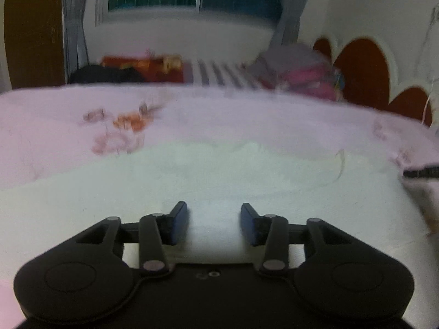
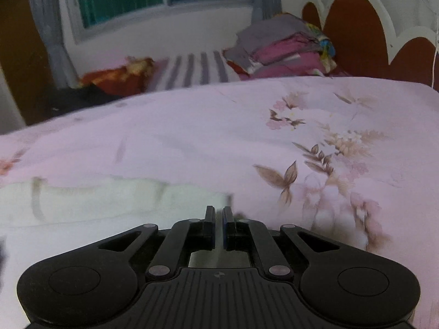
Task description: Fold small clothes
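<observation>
Left gripper [image 1: 214, 223] jaws apart, low over the white garment [image 1: 219, 170], nothing held. Right gripper [image 2: 218, 229] jaws nearly together at the garment's right edge [image 2: 115, 192]; can't tell if cloth is pinched. Garment lies flat on the pink floral bedsheet [image 2: 192, 137]. Best to catch both near corners, lift evenly, fold away. Beyond the garment, a stacked clothes pile [image 2: 282, 49] by the headboard [image 2: 354, 27].

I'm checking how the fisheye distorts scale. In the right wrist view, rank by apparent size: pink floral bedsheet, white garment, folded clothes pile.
1. pink floral bedsheet, clearly largest.
2. and 3. white garment and folded clothes pile: look alike; garment nearer, partly cut off, so unranked.
</observation>
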Demonstrator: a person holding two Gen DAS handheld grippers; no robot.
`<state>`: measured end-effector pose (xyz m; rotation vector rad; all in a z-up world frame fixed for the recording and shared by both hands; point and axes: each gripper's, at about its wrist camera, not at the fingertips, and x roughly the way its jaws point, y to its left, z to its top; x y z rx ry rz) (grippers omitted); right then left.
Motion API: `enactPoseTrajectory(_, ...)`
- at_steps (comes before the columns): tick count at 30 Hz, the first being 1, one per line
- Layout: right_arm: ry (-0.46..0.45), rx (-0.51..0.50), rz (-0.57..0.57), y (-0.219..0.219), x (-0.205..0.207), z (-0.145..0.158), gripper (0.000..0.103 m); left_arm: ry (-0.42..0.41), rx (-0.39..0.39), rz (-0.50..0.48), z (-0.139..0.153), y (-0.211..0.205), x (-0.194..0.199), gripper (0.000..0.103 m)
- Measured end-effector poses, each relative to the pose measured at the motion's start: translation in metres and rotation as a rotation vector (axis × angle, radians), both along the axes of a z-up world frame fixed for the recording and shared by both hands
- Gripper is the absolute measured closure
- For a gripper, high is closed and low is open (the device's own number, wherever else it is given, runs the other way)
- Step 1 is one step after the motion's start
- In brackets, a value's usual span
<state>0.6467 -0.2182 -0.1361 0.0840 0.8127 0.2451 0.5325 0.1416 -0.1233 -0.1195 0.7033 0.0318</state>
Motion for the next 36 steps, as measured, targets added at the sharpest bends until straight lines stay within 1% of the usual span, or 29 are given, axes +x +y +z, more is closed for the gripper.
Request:
enactPoseTrajectory(2,0.004,0.001,0.037,0.006,-0.027,0.001,0.101,0.005,-0.026,-0.017,-0.003,-0.002,-0.005,0.060)
enactPoseTrajectory(5,0.071,-0.028,0.051,0.016,-0.059,-0.016,0.101,0.058,-0.018,-0.024,-0.022,-0.005,-0.008,0.059)
enactPoseTrajectory(6,0.046,-0.038,0.044,0.016,-0.069,-0.017,0.101,0.037,-0.018,-0.018,-0.023,-0.005,-0.011,0.058)
enactPoseTrajectory(7,0.044,-0.063,0.038,0.018,-0.077,-0.014,0.101,0.044,-0.010,0.007,-0.020,-0.006,-0.012,0.059)
enactPoseTrajectory(8,0.032,-0.074,0.017,0.019,-0.085,-0.007,0.101,0.039,0.007,0.038,-0.015,-0.009,-0.014,0.049)
enactPoseTrajectory(9,0.012,-0.054,0.008,0.019,-0.095,0.000,0.101,0.017,0.032,0.051,-0.013,-0.014,-0.018,0.041)
enactPoseTrajectory(10,-0.008,-0.027,0.027,0.022,-0.105,0.005,0.101,0.023,0.059,0.018,-0.017,-0.021,-0.018,0.023)
enactPoseTrajectory(11,0.004,-0.046,0.054,0.027,-0.109,0.001,0.101,0.079,0.084,-0.019,-0.025,-0.026,-0.014,0.019)
enactPoseTrajectory(12,0.050,-0.093,0.079,0.034,-0.108,-0.010,0.101,0.064,0.128,-0.029,-0.026,-0.033,-0.016,0.019)
enactPoseTrajectory(13,0.032,-0.130,0.090,0.039,-0.113,-0.014,0.101,0.082,0.123,-0.033,-0.021,-0.033,-0.018,0.021)
enactPoseTrajectory(14,0.052,-0.153,0.089,0.043,-0.113,-0.010,0.101,0.088,0.088,-0.036,-0.015,-0.030,-0.021,0.020)
enactPoseTrajectory(15,0.057,-0.152,0.086,0.046,-0.114,-0.003,0.101,0.068,0.044,-0.034,-0.008,-0.022,-0.029,0.020)
enactPoseTrajectory(16,0.030,-0.135,0.089,0.047,-0.120,0.009,0.101,0.052,0.032,-0.014,-0.004,-0.015,-0.037,0.020)
enactPoseTrajectory(18,-0.012,-0.142,0.089,0.052,-0.131,0.024,0.100,0.044,0.005,0.059,0.001,0.007,-0.056,0.019)
enactPoseTrajectory(19,-0.002,-0.146,0.077,0.053,-0.133,0.026,0.100,0.037,-0.015,0.114,0.002,0.025,-0.068,0.021)
enactPoseTrajectory(20,0.017,-0.143,0.064,0.054,-0.135,0.026,0.084,0.025,-0.031,0.164,0.004,0.041,-0.082,0.021)
enactPoseTrajectory(21,0.020,-0.139,0.051,0.054,-0.137,0.026,0.047,0.009,-0.051,0.217,0.005,0.062,-0.096,0.023)
enactPoseTrajectory(22,0.003,-0.136,0.047,0.055,-0.143,0.027,0.033,-0.005,-0.070,0.273,0.006,0.085,-0.111,0.031)
enactPoseTrajectory(23,-0.027,-0.128,0.056,0.056,-0.150,0.030,0.031,-0.013,-0.097,0.329,0.006,0.110,-0.125,0.044)
enactPoseTrajectory(24,-0.041,-0.115,0.067,0.055,-0.152,0.031,0.031,-0.016,-0.129,0.382,0.005,0.134,-0.137,0.051)
enactPoseTrajectory(25,-0.041,-0.100,0.079,0.056,-0.155,0.033,0.031,-0.020,-0.181,0.469,0.003,0.165,-0.150,0.053)
enactPoseTrajectory(27,-0.050,-0.088,0.101,0.059,-0.158,0.034,0.038,-0.046,-0.324,0.627,-0.003,0.217,-0.175,0.052)
enactPoseTrajectory(28,-0.047,-0.095,0.103,0.063,-0.158,0.036,0.039,-0.084,-0.433,0.708,-0.007,0.244,-0.189,0.051)
enactPoseTrajectory(29,-0.039,-0.105,0.100,0.066,-0.157,0.035,0.039,-0.138,-0.536,0.763,-0.012,0.265,-0.201,0.050)
enactPoseTrajectory(30,-0.029,-0.111,0.097,0.068,-0.155,0.033,0.039,-0.173,-0.603,0.808,-0.015,0.281,-0.208,0.049)
enactPoseTrajectory(31,-0.018,-0.112,0.088,0.071,-0.154,0.032,0.039,-0.188,-0.637,0.835,-0.016,0.294,-0.211,0.049)
enactPoseTrajectory(33,-0.006,-0.099,0.077,0.073,-0.151,0.031,0.039,-0.201,-0.649,0.873,-0.016,0.313,-0.209,0.052)
enactPoseTrajectory(34,0.001,-0.081,0.063,0.073,-0.149,0.030,0.039,-0.204,-0.656,0.882,-0.017,0.320,-0.207,0.053)
enactPoseTrajectory(36,0.041,-0.006,-0.001,0.065,-0.140,0.028,0.039,-0.211,-0.667,0.888,-0.021,0.330,-0.201,0.057)
